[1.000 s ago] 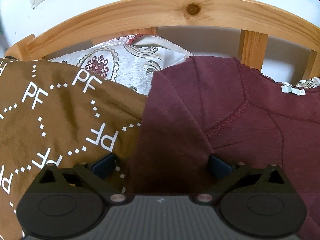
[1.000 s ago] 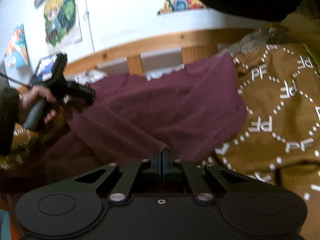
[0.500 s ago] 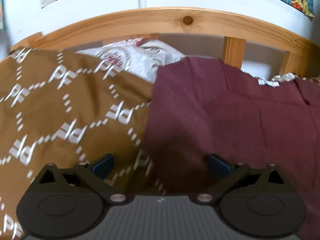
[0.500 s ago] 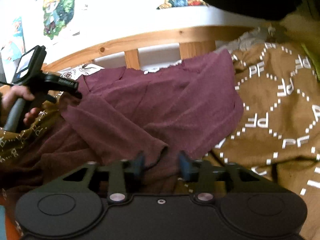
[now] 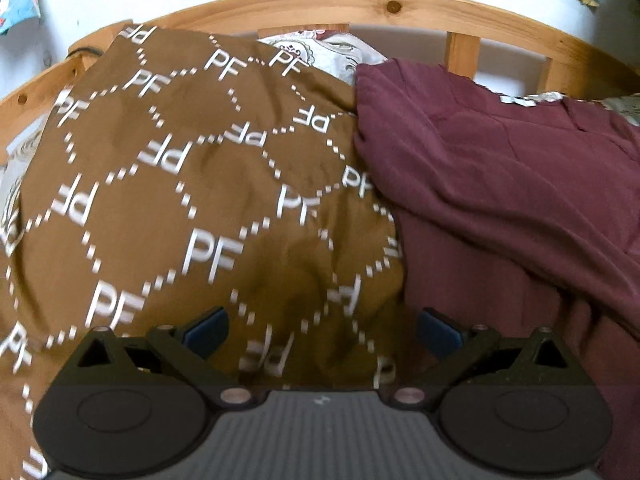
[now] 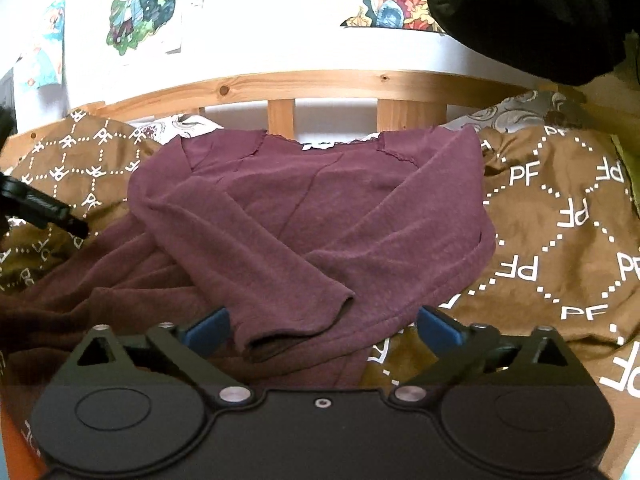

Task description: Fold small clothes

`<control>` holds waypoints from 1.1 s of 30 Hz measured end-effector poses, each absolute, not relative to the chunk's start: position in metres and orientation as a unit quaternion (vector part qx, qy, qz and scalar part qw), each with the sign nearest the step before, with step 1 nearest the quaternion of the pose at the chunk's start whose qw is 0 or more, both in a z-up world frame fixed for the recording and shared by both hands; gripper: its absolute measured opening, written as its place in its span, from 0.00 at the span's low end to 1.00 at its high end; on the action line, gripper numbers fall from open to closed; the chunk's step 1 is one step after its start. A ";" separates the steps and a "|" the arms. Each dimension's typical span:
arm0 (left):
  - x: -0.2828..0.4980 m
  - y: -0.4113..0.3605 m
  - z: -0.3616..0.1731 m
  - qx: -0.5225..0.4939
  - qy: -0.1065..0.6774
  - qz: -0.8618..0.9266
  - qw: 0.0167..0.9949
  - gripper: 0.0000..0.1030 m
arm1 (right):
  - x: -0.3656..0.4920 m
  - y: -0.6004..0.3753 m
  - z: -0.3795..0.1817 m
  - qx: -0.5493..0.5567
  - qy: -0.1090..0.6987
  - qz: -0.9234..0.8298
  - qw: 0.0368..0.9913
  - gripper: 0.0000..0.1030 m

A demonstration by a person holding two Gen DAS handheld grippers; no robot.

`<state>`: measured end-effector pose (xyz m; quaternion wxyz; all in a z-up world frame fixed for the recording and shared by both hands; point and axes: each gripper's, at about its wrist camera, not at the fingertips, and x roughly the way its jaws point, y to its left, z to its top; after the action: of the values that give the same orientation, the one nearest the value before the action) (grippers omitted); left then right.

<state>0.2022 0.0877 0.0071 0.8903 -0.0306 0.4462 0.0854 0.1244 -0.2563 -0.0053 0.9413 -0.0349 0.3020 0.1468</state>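
A maroon long-sleeved top (image 6: 320, 208) lies on a brown blanket with white "PF" letters (image 6: 560, 232). Both sleeves are folded across its chest, and one cuff (image 6: 296, 320) lies nearest my right gripper. My right gripper (image 6: 322, 326) is open and empty, just in front of that cuff. My left gripper (image 5: 322, 328) is open and empty over the brown blanket (image 5: 180, 200), at the top's left edge (image 5: 500, 184). The left gripper's tip also shows at the left edge of the right wrist view (image 6: 44, 208).
A wooden bed rail (image 6: 320, 84) runs along the back, with a white wall and posters (image 6: 140, 12) behind. A patterned white pillow (image 5: 332, 48) lies under the blanket near the rail. A dark garment (image 6: 540, 12) hangs at the upper right.
My right gripper has opened and let go of the sleeve, which now lies across the top. My left gripper has drawn back and to the left, off the top and over the blanket.
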 end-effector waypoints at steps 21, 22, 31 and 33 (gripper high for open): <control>0.235 0.107 0.020 0.009 0.388 0.029 0.921 0.83 | 0.194 -0.221 0.038 0.055 0.310 0.233 0.920 0.98; 0.239 0.112 0.019 -0.015 0.389 0.017 0.921 0.80 | 0.216 -0.209 0.044 0.066 0.313 0.254 0.913 0.98; 0.284 0.136 0.000 -0.097 0.382 -0.041 0.918 0.39 | 0.373 -0.081 0.047 0.075 0.351 0.354 0.864 0.66; 0.296 0.140 -0.006 -0.110 0.389 -0.044 0.914 0.32 | 0.396 -0.058 0.039 0.078 0.360 0.364 0.855 0.64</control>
<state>0.2962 0.1397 -0.0061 0.9137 -0.1100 0.3887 -0.0444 0.3958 -0.0584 0.0389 0.8553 0.0778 0.3603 0.3641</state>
